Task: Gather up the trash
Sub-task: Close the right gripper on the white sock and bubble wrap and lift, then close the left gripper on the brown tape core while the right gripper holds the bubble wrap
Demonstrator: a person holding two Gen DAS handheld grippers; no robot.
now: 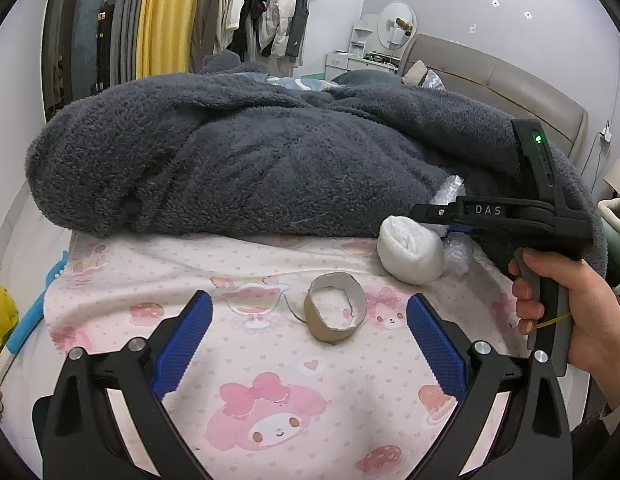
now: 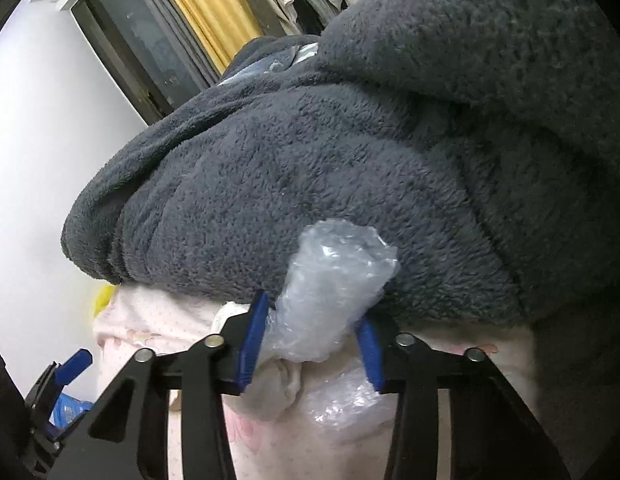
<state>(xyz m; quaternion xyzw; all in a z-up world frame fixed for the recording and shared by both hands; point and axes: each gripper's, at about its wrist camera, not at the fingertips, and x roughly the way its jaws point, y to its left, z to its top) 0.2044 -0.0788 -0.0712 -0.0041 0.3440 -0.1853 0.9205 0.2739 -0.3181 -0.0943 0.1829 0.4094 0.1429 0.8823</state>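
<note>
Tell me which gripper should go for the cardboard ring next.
Left. The left gripper is open, with the cardboard ring lying just ahead between its fingers on the pink sheet. The right gripper is shut on the bubble wrap beside the grey blanket, so it looks occupied.

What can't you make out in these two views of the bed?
- Bubble wrap: its lower end, hidden behind the right tool in the right wrist view.
- White sock ball: its top, covered by that tool in the left wrist view.
- Any bin: outside both views.
</note>
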